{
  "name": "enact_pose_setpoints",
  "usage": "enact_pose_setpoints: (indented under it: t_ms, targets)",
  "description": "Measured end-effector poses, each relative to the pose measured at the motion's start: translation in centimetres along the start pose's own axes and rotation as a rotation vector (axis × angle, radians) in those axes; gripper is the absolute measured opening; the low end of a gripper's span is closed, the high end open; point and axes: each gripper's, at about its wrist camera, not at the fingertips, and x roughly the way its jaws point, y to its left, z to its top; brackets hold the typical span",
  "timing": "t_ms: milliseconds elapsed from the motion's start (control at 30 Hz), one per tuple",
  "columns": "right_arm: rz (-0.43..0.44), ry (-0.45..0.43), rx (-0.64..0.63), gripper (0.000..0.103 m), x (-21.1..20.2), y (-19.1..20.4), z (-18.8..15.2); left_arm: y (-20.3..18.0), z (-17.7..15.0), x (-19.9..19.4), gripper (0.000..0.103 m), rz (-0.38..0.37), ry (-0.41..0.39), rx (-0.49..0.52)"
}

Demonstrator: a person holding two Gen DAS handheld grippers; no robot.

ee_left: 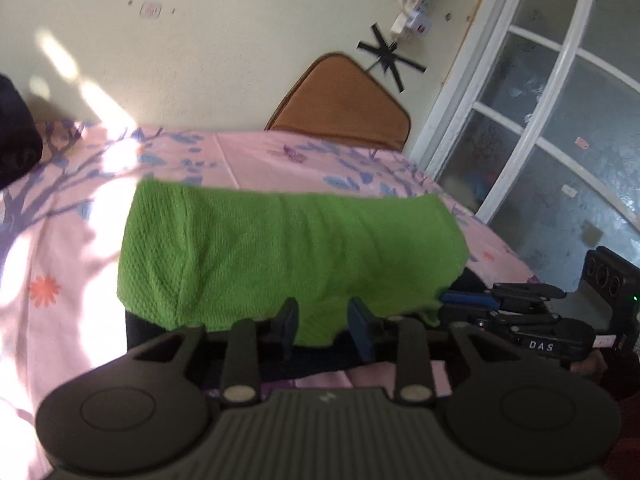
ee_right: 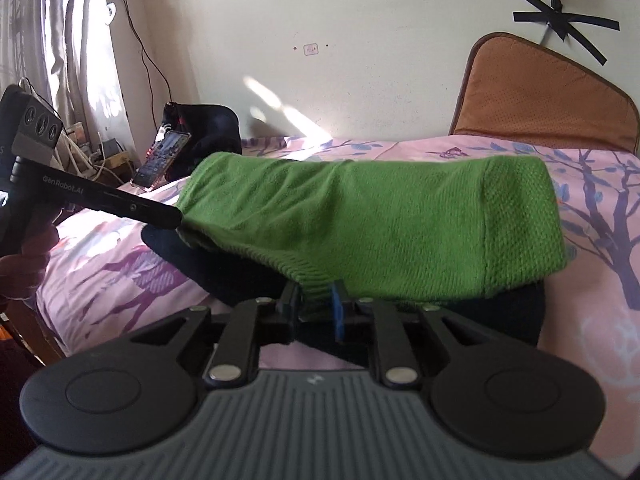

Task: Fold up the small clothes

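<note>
Pink floral bedsheet (ee_left: 256,152) ahead; green knit garment (ee_left: 280,248) hangs between both grippers, left gripper (ee_left: 322,322) jaws apart around its hem, right gripper (ee_right: 316,304) jaws parted around its ribbed edge.

Each gripper, left gripper (ee_left: 323,322) and right gripper (ee_right: 316,300), is matte black with a ribbed grey base, two round discs and silver screws. One jaw pad is blue. White lettering reads "GenRobot.AI" and "DAS".
</note>
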Motion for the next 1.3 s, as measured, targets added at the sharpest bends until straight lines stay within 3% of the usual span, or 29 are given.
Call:
enact_pose_setpoints:
  t_ms: [33, 67, 167, 233, 300, 333, 400, 467, 500, 533, 733, 833, 933, 1033, 1133, 1233, 1300]
  targets:
    - [0.01, -0.032, 0.008, 0.03, -0.8, -0.3, 0.6, 0.1, 0.4, -1.0, 0.054, -0.009, -0.039, 0.007]
    - [0.007, -0.065, 0.02, 0.033, -1.4, -0.7, 1.4, 0.3, 0.9, -2.0, 0.056, -0.012, -0.09, 0.007]
    - [-0.064, -0.151, 0.067, 0.036, -1.2, -1.9, 4.0, 1.0, 3.3, -2.2, 0.057, 0.004, -0.153, -0.026]
    - [-0.13, -0.192, 0.113, 0.038, 0.5, -2.3, 5.6, 1.4, 4.7, -0.8, 0.057, 0.009, -0.176, -0.035]
    - [-0.131, -0.237, 0.143, 0.038, 2.5, -2.8, 6.5, 1.9, 5.8, 1.9, 0.057, 0.029, -0.18, -0.072]
    - [-0.122, -0.238, 0.165, 0.039, 3.5, -3.0, 6.7, 2.5, 6.0, 3.3, 0.057, 0.044, -0.168, -0.095]
    - [-0.134, -0.144, 0.202, 0.042, 6.0, -3.7, 6.2, 3.9, 5.8, 6.3, 0.057, 0.13, -0.117, -0.14]
    - [-0.229, 0.009, 0.162, 0.042, 8.0, -4.2, 4.2, 5.6, 4.8, 8.7, 0.047, 0.209, -0.037, -0.162]
    - [-0.25, 0.025, 0.156, 0.042, 7.9, -4.4, 2.6, 6.2, 4.0, 9.2, 0.037, 0.229, -0.026, -0.153]
    - [-0.246, -0.013, 0.159, 0.042, 7.1, -4.5, 1.6, 6.2, 3.3, 9.0, 0.033, 0.244, -0.052, -0.122]
    - [-0.25, -0.044, 0.183, 0.042, 4.8, -3.9, 0.1, 5.4, 3.1, 8.9, 0.035, 0.282, -0.057, -0.075]
    - [-0.268, -0.054, 0.128, 0.044, 4.2, -2.9, 0.3, 5.0, 3.4, 8.0, 0.049, 0.252, -0.076, -0.119]
    - [-0.3, -0.155, 0.108, 0.045, 2.6, -3.1, 1.6, 3.8, 3.6, 7.2, 0.05, 0.222, -0.113, -0.098]
    - [-0.35, -0.217, 0.168, 0.046, 1.9, -4.8, 3.5, 2.6, 4.2, 7.5, 0.053, 0.18, -0.128, -0.07]
    - [-0.377, -0.191, 0.234, 0.047, 2.8, -6.8, 3.9, 2.4, 4.7, 8.8, 0.057, 0.208, -0.129, -0.047]
    - [-0.412, -0.053, 0.303, 0.05, 5.0, -8.4, 1.6, 4.7, 4.8, 10.8, 0.053, 0.297, -0.083, -0.076]
    - [-0.419, -0.098, 0.261, 0.05, 4.5, -7.4, 0.2, 6.2, 4.4, 10.9, 0.053, 0.268, -0.102, -0.096]
